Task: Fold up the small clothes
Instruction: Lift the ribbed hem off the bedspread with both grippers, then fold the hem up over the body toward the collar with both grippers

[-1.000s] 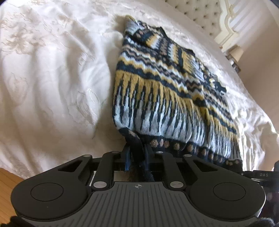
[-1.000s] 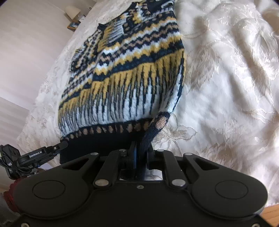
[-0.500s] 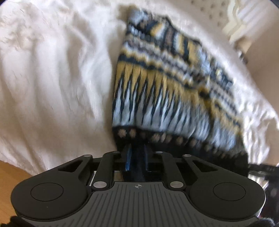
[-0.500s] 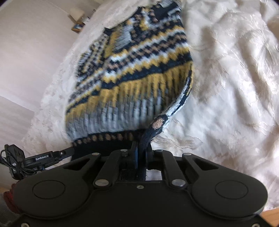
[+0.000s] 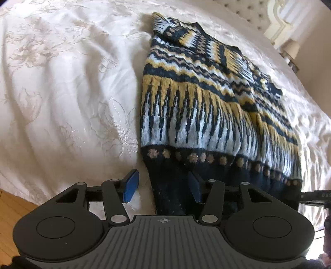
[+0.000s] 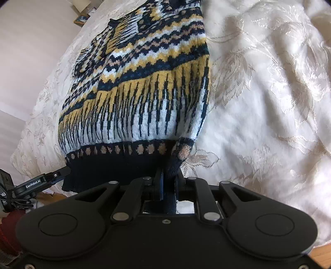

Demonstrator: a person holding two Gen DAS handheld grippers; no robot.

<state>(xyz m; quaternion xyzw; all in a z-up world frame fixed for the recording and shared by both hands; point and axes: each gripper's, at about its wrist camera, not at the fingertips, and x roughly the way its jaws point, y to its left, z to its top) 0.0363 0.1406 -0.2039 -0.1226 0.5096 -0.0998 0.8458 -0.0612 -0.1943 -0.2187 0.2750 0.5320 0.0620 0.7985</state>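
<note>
Sweater [image 5: 198,103] lies flat on the bedspread [image 5: 62,93], patterned navy/yellow/white, dark ribbed hem nearest me, neck end toward the headboard [image 5: 248,10]. Everything below is relative to that sweater.

My left gripper [image 5: 162,185] sits at the hem's left corner w/ jaws opening: blue pads [image 5: 130,185] stand wide apart, hem corner between them but neither pad pressing on it, so released on that side.

My right gripper [image 6: 168,184] is at the hem's right corner, jaws just starting to open but pads still pinch the dark knit; a bunched bit of hem rises out from between them. Grasping the sweater there.

In the right wrist view, the left gripper's fingertip shows at the hem's far corner. Bedspread extends well beyond both sides of the sweater. Wood floor [image 5: 12,207] visible past the bed edge, on the hem side.
</note>
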